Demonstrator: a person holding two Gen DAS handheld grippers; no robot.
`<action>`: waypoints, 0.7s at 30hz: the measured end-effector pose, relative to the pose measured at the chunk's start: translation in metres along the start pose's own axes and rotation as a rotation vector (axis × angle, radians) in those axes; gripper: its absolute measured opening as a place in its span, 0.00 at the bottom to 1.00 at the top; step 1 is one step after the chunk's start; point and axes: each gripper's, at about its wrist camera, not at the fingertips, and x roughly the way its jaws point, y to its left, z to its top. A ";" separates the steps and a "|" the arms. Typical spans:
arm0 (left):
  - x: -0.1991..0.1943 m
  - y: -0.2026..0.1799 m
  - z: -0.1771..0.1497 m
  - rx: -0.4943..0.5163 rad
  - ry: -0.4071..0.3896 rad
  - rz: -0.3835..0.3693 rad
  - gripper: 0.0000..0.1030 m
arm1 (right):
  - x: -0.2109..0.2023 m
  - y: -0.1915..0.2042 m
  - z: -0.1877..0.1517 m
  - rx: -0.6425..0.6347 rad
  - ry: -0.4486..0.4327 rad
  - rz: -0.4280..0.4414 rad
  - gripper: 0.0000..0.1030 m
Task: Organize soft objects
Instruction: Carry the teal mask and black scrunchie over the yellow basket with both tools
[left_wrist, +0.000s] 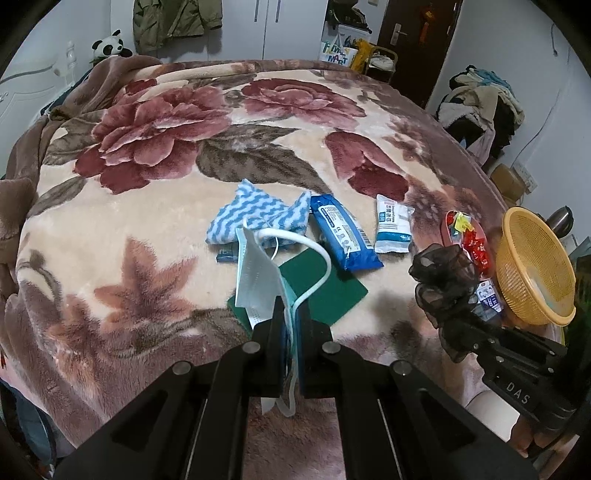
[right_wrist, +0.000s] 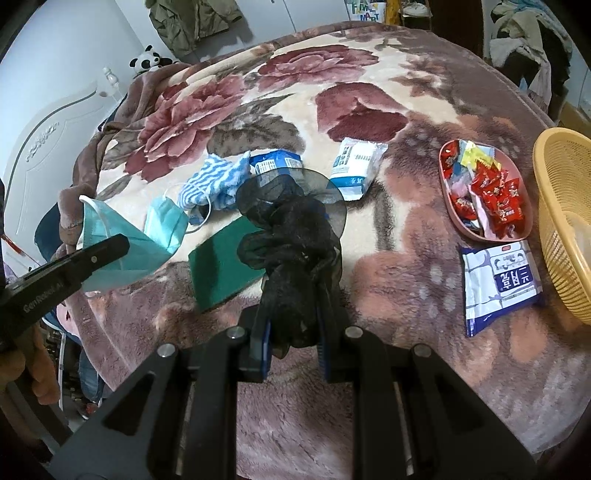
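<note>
Right wrist view, pink tray (right_wrist: 451, 206) of wrapped sweets (right_wrist: 495, 192), yellow basket (right_wrist: 554, 206) far right, right gripper (right_wrist: 295, 317) jaws clamped on black scrunchie (right_wrist: 291, 236), left gripper (left_wrist: 290, 325) jaws clamped on face mask (left_wrist: 256, 277).

Two face masks (right_wrist: 122, 240), perhaps four packets (left_wrist: 343, 236), one basket (left_wrist: 532, 266).

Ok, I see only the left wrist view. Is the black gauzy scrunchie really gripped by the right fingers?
Observer: Yes. The right gripper has both fingers shut on the black gauzy scrunchie.
Operator: And what does the scrunchie hide from me, near the yellow basket?
Observer: A flat white-and-blue printed sachet. It lies on the floral blanket, between the pink oval tray and the camera, beside the yellow plastic basket.
</note>
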 end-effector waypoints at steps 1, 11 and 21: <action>-0.001 -0.001 0.000 0.001 -0.001 -0.002 0.02 | -0.001 -0.001 0.001 0.001 -0.003 -0.001 0.19; -0.009 -0.026 0.012 0.041 -0.023 -0.034 0.02 | -0.025 -0.021 0.012 0.021 -0.046 -0.029 0.19; -0.011 -0.079 0.036 0.119 -0.033 -0.083 0.02 | -0.049 -0.055 0.024 0.055 -0.087 -0.070 0.19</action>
